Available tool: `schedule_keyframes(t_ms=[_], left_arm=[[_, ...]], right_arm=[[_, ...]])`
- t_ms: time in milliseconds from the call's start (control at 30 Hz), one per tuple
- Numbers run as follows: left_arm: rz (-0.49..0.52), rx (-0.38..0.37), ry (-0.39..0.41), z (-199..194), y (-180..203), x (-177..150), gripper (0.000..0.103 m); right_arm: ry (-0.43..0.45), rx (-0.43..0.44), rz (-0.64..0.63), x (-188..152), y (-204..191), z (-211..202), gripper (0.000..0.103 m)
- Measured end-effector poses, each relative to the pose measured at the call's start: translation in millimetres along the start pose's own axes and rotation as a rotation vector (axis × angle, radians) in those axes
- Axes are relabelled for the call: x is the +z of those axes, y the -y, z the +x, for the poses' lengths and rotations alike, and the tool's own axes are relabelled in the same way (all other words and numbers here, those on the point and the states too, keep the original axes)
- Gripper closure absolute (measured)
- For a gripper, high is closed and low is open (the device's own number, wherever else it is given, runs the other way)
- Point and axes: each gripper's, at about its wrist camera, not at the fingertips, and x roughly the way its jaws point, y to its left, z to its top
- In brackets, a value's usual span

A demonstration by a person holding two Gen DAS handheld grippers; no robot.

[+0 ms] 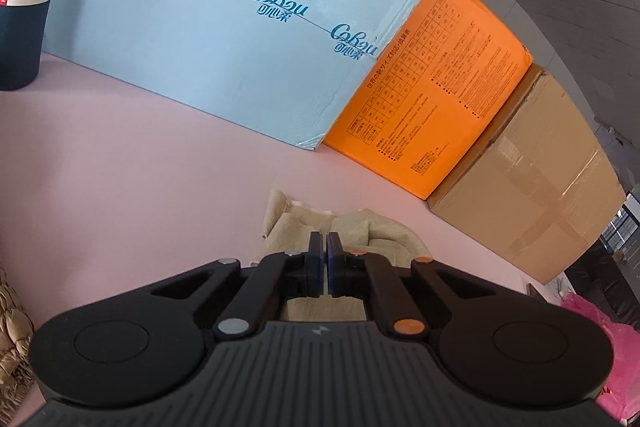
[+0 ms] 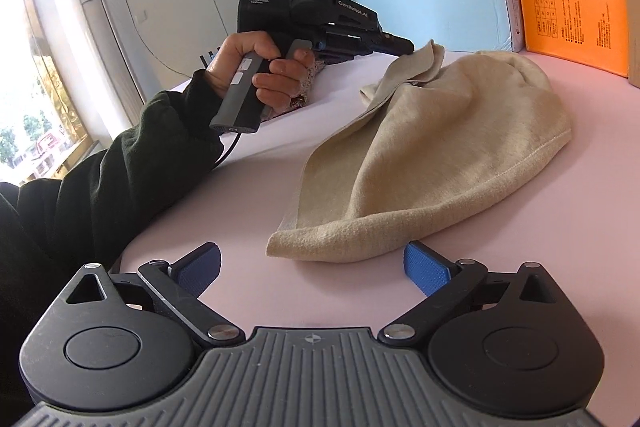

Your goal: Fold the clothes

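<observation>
A beige garment (image 2: 440, 147) lies bunched on the pink table (image 2: 224, 195). Its far corner is lifted up to the tip of my left gripper (image 2: 405, 47), which a hand (image 2: 248, 67) holds from the left. In the left wrist view that gripper (image 1: 325, 245) has its jaws together, pinching the garment (image 1: 360, 227) that spreads just ahead of and under the fingers. My right gripper (image 2: 312, 253) stands wide open at the near side. The garment's folded near edge lies just ahead of its blue pads (image 2: 426, 269), untouched.
A light blue box (image 1: 220, 47), an orange box (image 1: 436, 99) and a brown carton (image 1: 532, 195) line the table's far side. A dark bottle (image 1: 20, 7) stands at the far left. A pink bag (image 1: 600, 339) lies off the right edge. Patterned fabric (image 1: 12, 339) shows at the left.
</observation>
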Motion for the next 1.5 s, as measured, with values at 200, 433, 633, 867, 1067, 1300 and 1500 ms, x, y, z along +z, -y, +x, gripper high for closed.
schedule_keyframes(t_ms=[200, 433, 633, 867, 1067, 1300, 1500], left_arm=[[0.053, -0.009, -0.027, 8, 8, -6, 0.076], [0.187, -0.010, 0.022, 7, 30, -18, 0.035], [0.288, 0.024, -0.011, 14, 42, -26, 0.102], [0.204, 0.017, 0.034, 3, 32, -17, 0.102], [0.159, -0.004, 0.033, 0, 27, -12, 0.102], [0.156, -0.023, 0.053, 0, 30, -15, 0.015], [0.253, -0.059, 0.070, -2, 44, -24, 0.026]], right_arm=[[0.010, 0.018, 0.021, -1, 6, -2, 0.004], [0.025, 0.046, 0.060, 1, 12, -4, 0.004], [0.039, -0.034, 0.074, 5, 6, -5, 0.004], [0.072, -0.125, 0.206, 7, -3, 4, 0.004], [0.082, -0.236, 0.177, 8, -17, 22, 0.031], [0.114, -0.261, 0.253, 10, -2, 19, 0.090], [0.147, -0.231, 0.285, 11, -2, 18, 0.090]])
